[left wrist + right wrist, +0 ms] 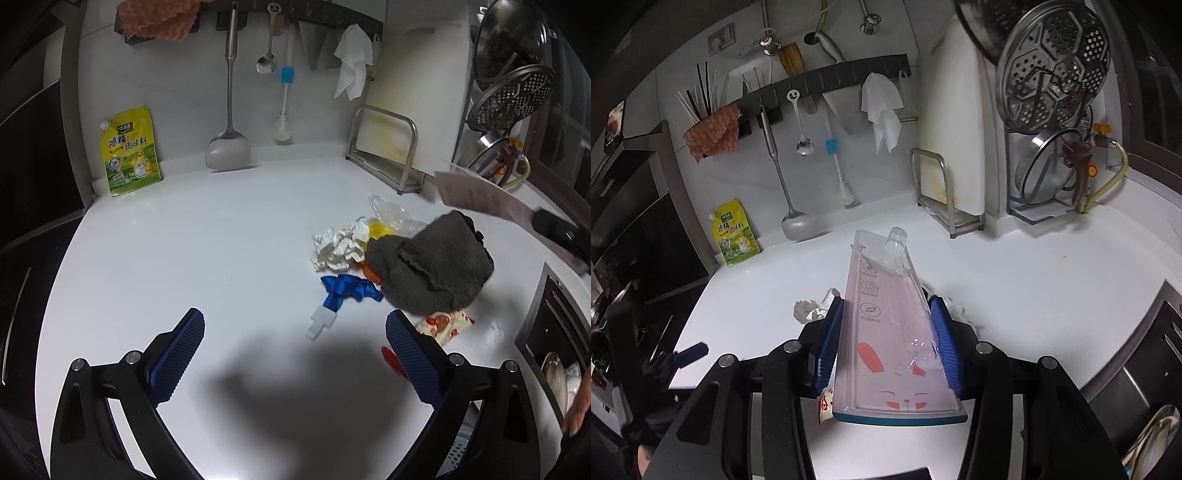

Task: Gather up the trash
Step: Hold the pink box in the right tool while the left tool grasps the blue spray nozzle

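Here, from the left wrist camera, the left gripper (295, 354) hangs over the white surface (184, 240) with its blue-padded fingers (184, 354) spread wide and nothing between them. Ahead and to the right lies the trash pile: crumpled white paper (341, 245), a clear plastic bag (393, 216) with something yellow under it, a blue scrap (351, 290) with a small white plastic piece (319, 323) just below it, and a printed snack wrapper (445, 323) beside the right finger. A grey cloth (436, 264) lies over the right part of the pile. At the far right edge a pink package (480, 194) juts into view, blurred, held by the other tool. A yellow seasoning pouch (131, 151) leans on the back wall, and a metal spatula (229, 147) hangs next to it. From the right wrist camera, the right gripper (892, 343) has the pink package (886, 332), a flat clear-fronted pack with a rabbit face printed on it, clamped between its blue fingers (827, 350); the pads press on both long sides, about half open, and the pack points away above the surface (1052, 277). Crumpled paper (812, 308) shows just left of the fingers, below the pack. Behind stand a metal rack (938, 192) and a perforated steamer tray (1052, 70).
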### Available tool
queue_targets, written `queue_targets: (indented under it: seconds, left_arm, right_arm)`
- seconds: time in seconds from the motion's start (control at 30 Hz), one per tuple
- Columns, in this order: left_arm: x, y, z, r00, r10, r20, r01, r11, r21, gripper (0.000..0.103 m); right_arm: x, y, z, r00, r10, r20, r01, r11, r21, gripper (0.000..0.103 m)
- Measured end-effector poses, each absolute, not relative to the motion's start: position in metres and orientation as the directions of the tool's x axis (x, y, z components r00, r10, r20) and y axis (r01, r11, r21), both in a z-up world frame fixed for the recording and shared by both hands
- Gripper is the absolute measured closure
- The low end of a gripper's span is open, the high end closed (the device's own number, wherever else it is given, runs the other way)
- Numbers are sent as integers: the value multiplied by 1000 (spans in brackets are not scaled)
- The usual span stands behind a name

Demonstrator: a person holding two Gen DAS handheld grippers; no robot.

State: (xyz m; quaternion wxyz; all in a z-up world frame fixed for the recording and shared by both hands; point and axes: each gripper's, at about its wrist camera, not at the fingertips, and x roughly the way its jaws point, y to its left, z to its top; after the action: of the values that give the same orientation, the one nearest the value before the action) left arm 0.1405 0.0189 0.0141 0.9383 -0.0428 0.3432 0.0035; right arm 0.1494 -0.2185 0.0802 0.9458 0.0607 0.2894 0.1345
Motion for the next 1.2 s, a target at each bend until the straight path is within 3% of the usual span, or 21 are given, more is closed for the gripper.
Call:
queue_targets:
  seconds: [0.3,0.87,1.0,1.03,1.1,1.2]
  left_arm:
    - [190,15,2,726,-75,-683,-1,994,-110,6]
    - [216,-15,-42,651,11,-759,30,999,40,10]
    - [226,-23,-49,611,-6,-792,58,998,37,51]
    - [226,-23,-48,611,-23,-791,67,997,23,56]
    - [226,-23,-48,610,-54,-791,82,997,-4,84]
    - [222,-21,-47,608,-80,-790,87,996,-34,97]
  right_arm:
    - [115,-241,71,814,277,-510,-174,955,241,57]
    - [90,-263,65,833,259,-489,-128,950,286,57]
    - [86,-266,64,833,257,-490,-119,948,295,57]
    - [85,-266,63,833,256,-491,-118,948,295,57]
    - [82,-266,62,832,255,-492,-115,948,297,57]
    - [79,-267,59,830,256,-496,-111,947,302,57]
